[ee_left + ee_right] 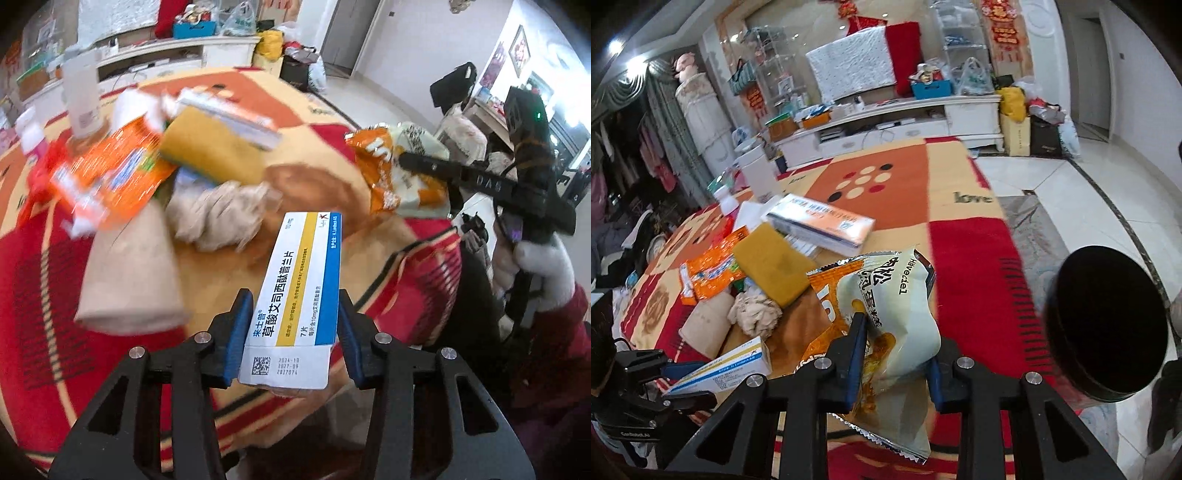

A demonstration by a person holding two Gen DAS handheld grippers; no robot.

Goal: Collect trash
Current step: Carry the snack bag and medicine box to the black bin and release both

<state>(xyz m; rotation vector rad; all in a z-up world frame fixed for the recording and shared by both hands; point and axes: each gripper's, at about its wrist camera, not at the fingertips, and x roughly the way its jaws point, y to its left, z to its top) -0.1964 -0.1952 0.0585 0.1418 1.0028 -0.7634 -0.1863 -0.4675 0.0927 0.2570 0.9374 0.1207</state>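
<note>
Clamping a white medicine box (pixel 299 299) between its 2 blue pads, the left gripper (pixel 293 332) holds the box lengthwise, printed face up, with blue and yellow stripes along its sides. In the right wrist view the same box (pixel 720 369) shows at 8 o'clock, still between those jaws. At 2 o'clock from the box in the left view, the right gripper (pixel 406 158) pinches an orange and pale green snack wrapper (pixel 402 166). A hand in a white cuff and red sleeve (pixel 535 273) grips its handle at 3 o'clock.

From its own camera the right gripper (pixel 897 354) is squeezed tight on that snack wrapper (pixel 890 306), whose crinkled silver edge hangs below the jaws. A round black bin (pixel 1108 325) stands at 3 o'clock from it, on the floor just beside the table.

Both items are lifted above a table covered by a red, orange and cream cloth (pixel 964 266). Left on the cloth at 10 o'clock from the wrapper lie a crumpled tissue (pixel 753 314), a mustard yellow cloth (pixel 768 266), an orange packet (pixel 713 269) and a white and orange carton (pixel 820 221). A white tub (pixel 759 173) stands farther off at 11 o'clock.
</note>
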